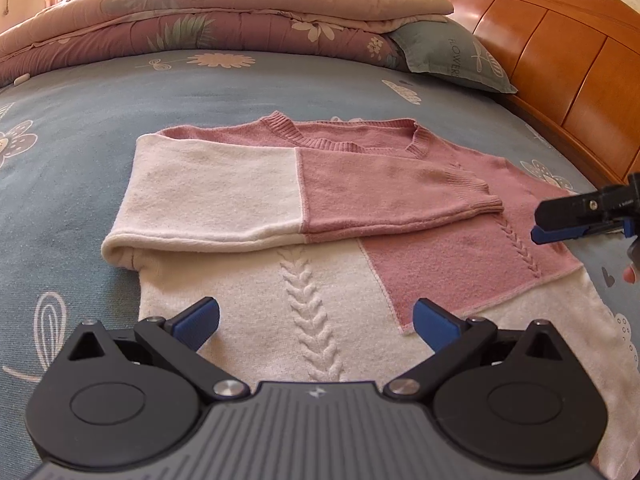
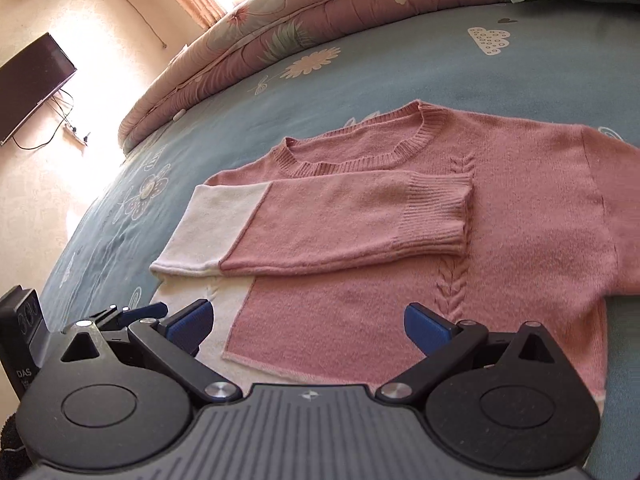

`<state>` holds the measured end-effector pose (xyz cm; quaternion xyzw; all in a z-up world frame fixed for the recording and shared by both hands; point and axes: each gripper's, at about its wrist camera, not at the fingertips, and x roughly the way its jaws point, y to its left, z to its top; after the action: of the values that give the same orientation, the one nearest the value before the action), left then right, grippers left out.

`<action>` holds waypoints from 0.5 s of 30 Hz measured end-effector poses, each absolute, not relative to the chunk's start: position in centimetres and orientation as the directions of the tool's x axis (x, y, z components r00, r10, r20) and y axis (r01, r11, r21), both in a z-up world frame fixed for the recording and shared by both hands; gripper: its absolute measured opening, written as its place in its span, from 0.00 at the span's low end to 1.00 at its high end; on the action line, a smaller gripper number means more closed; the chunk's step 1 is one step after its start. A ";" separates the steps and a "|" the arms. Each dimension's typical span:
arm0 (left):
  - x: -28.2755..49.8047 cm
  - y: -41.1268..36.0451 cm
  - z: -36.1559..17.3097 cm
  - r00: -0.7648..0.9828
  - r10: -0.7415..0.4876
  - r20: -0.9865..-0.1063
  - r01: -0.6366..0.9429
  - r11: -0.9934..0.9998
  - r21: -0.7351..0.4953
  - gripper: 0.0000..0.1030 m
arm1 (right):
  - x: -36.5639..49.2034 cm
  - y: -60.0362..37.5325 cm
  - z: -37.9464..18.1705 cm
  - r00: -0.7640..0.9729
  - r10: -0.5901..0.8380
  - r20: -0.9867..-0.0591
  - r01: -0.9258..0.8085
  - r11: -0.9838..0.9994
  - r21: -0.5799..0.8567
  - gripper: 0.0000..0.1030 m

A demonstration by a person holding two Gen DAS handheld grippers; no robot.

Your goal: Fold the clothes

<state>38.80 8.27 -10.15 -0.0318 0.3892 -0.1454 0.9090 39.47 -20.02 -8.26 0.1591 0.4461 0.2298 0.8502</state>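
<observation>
Pink-and-white sweater [image 2: 360, 216] flat on bed, frame centre; one sleeve [image 2: 328, 224] folded across chest. Your left gripper [image 1: 316, 322] and right gripper [image 2: 306, 326] both gape wide, empty. Next, probably: fold other sleeve, right edge.

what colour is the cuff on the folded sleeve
Pink, ribbed knit; the cuff shows best in the right wrist view.

One sweater [image 1: 320, 216], centre frame, with one sleeve [image 1: 280, 196] folded across its chest. Two tools: left tool [image 1: 316, 322] at bottom, right tool [image 1: 560, 228] at right edge. One pillow [image 1: 452, 56] and one folded quilt [image 1: 200, 20], upper frame. One television [image 2: 32, 80], upper left.
</observation>
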 end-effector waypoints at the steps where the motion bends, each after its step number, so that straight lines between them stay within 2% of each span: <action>1: 38.7 8.1 -10.1 0.655 -0.291 -0.698 0.245 0.955 -0.168 0.99 | 38.4 -20.3 -8.6 0.495 0.514 -0.701 -0.234 0.856 0.462 1.00; 4: 38.1 7.3 -9.9 0.656 -0.306 -0.691 0.276 0.948 -0.157 0.99 | 35.0 -21.1 -10.0 0.473 0.434 -0.767 -0.184 0.900 0.396 1.00; 9: 37.2 5.9 -9.7 0.657 -0.317 -0.684 0.316 0.940 -0.133 0.99 | 27.9 -21.0 -11.1 0.493 0.283 -0.823 -0.180 0.958 0.222 1.00; 13: 36.6 4.9 -9.4 0.661 -0.335 -0.672 0.347 0.930 -0.122 0.99 | 23.2 -19.5 -12.2 0.538 0.118 -0.834 -0.211 0.978 0.002 1.00; 15: 36.4 4.6 -9.4 0.657 -0.347 -0.670 0.358 0.925 -0.128 0.99 | 21.9 -20.1 -12.5 0.576 0.123 -0.808 -0.184 0.983 0.019 1.00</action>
<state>36.40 4.63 -9.35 0.0078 0.3662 -0.1936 0.9101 21.89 -20.05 -12.46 -0.0332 0.4521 0.0865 0.8871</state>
